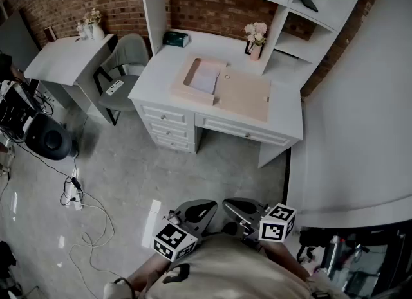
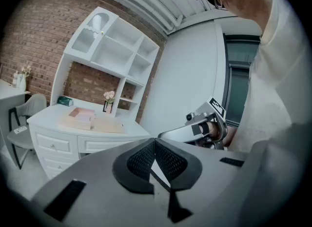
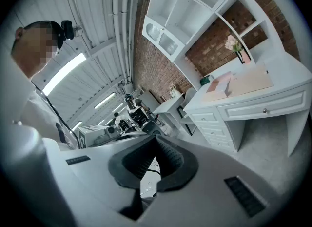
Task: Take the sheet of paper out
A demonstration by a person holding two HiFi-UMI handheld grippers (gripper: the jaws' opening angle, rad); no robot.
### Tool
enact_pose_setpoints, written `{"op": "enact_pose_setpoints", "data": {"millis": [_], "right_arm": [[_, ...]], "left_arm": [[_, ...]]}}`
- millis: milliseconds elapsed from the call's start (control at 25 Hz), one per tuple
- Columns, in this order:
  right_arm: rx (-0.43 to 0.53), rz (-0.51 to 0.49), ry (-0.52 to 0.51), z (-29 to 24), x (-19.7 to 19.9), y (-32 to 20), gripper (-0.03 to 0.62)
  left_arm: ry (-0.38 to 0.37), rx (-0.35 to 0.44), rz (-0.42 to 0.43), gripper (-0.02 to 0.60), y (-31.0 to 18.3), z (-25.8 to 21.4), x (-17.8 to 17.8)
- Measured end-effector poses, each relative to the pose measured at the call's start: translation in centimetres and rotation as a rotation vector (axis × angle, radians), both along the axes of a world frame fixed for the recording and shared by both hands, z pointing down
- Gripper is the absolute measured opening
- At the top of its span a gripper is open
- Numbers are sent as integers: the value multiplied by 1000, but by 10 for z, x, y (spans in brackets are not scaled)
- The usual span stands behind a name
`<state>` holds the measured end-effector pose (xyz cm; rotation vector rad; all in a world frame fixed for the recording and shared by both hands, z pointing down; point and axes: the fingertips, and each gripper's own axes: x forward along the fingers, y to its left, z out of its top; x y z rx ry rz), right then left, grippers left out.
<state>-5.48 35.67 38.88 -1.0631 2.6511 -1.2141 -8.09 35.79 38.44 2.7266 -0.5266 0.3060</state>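
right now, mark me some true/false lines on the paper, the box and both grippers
1. The sheet of paper lies inside the open wooden box on the desk. True.
2. The left gripper holds the paper. False: its jaws are together on nothing, well short of the desk.
3. The right gripper is shut and empty. True.
4. The flower vase stands on the floor. False: it stands on the desk, behind the box.
5. The chair is at the desk's right end. False: in the head view it stands at the left end.
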Motion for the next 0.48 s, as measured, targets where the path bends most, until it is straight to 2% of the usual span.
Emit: {"op": "enact_pose_setpoints", "data": {"millis": [280, 480], "right_arm": [[33, 89, -12, -13, 64, 22, 28], [50, 159, -46, -18, 98, 27, 28]], "left_arm": [[-8, 42, 92, 18, 26, -15, 62], [-45, 74, 148, 17, 38, -16, 93]]}}
